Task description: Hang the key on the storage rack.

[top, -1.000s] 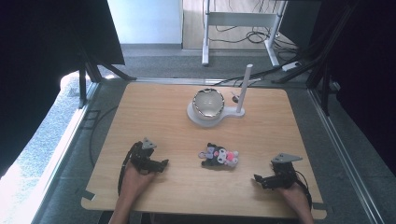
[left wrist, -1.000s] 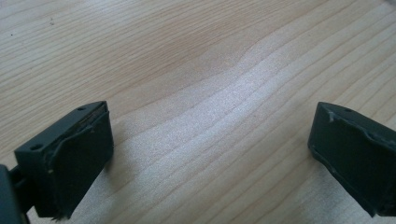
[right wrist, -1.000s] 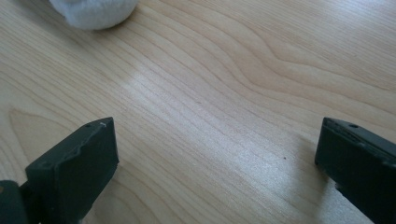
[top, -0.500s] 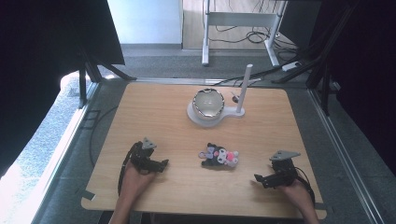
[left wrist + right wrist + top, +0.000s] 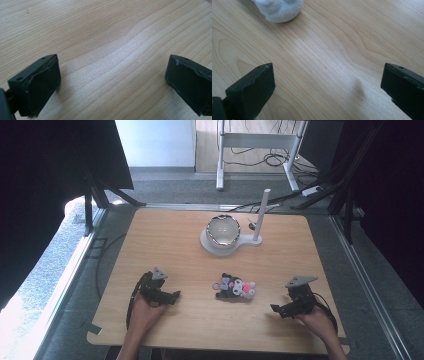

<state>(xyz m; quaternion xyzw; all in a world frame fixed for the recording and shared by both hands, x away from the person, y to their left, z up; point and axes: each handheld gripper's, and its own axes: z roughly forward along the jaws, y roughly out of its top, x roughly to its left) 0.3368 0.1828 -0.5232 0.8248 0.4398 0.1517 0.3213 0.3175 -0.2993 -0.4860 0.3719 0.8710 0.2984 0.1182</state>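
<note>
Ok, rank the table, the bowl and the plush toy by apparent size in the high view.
1. Table, by far the largest.
2. Bowl.
3. Plush toy, looks close to the bowl, so that order is unsure.

High view overhead, facing forward-down on table (image 5: 175, 240); both gripper views close above same wood.

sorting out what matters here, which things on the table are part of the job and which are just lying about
Part of the job:
- small black, white and pink plush toy, lying between the two grippers
- left gripper, open, on the wood
- right gripper, open, near the toy

Just lying about:
- shiny round metal bowl on its white base with an upright post, at the far side of the wooden table
</note>
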